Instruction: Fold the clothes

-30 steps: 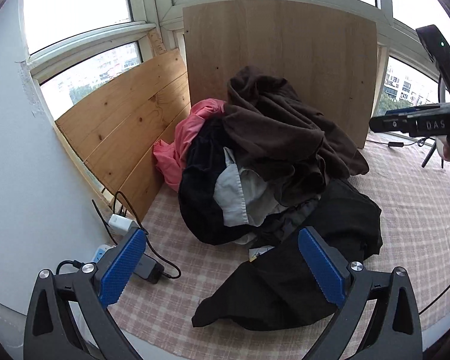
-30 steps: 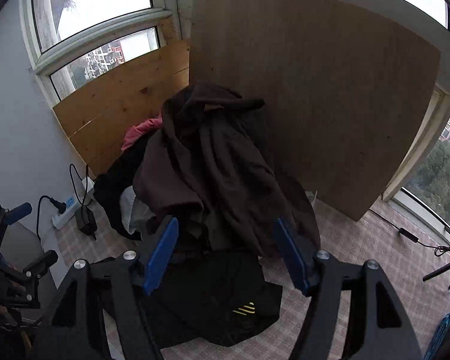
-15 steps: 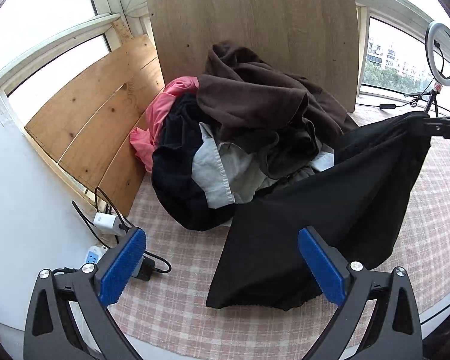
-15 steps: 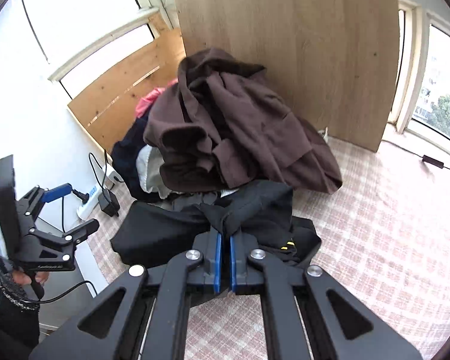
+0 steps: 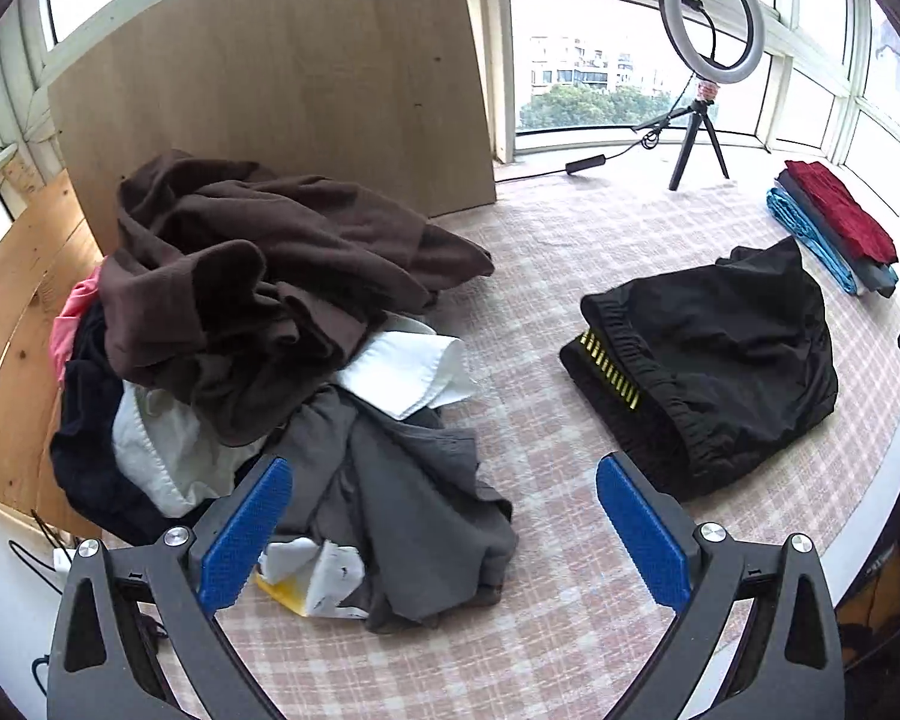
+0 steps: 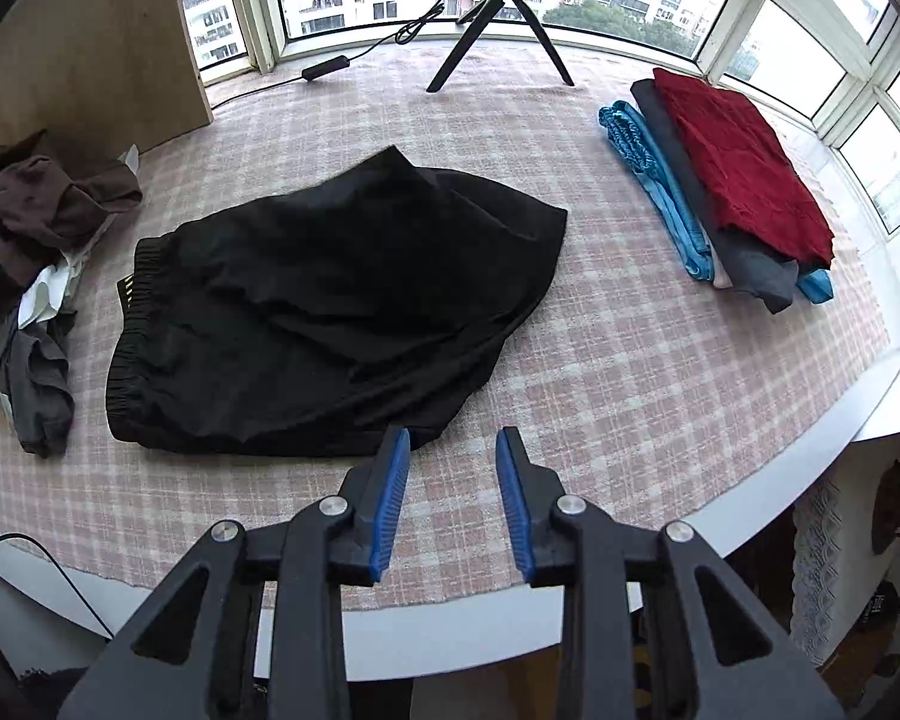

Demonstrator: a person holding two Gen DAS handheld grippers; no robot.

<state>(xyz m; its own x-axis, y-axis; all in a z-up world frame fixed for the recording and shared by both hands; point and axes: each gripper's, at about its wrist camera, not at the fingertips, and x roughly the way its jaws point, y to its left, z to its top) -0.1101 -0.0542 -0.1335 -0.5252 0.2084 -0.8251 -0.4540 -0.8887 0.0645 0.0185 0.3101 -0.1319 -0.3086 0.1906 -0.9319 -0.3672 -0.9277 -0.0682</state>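
The right tongs (image 6: pixel 453 450) hang just above the near edge of the tabletop (image 6: pixel 630 360), jaws parting to a narrow gap with nothing between them, only checked cloth showing through. Right in front of them, almost at the blue pads (image 6: pixel 390 498), lies the pair of black shorts (image 6: pixel 330 300), spread out but rumpled on the pink checked cover, elastic waistband towards the left of the right wrist view, the hem corner reaching to just beside the left pad. Not touching, as far as the view shows.

Over to the left tongs (image 5: pixel 444 516): jaws spread wide, empty, pointing down at the tabletop between the heap and the shorts. Below the left pad sits a grey garment (image 5: pixel 414 498), with a crumpled white and yellow scrap (image 5: pixel 312 576) beside it. Behind that rises the unsorted pile (image 5: pixel 258 300): a big brown garment on top, white fabric poking out, something pink and something dark at the far left, all leaning against a wooden board (image 5: pixel 282 84).

From the left wrist view the black shorts (image 5: pixel 714 360) sit well apart from the pile, yellow striped marking visible by the waistband. Beyond them, at the far right, there is a tidy folded stack (image 6: pixel 732 180), red on top, grey beneath, blue at the bottom. At the back by the windows stands a ring light (image 5: pixel 711 24) on a small tripod, its cable trailing across the cover.
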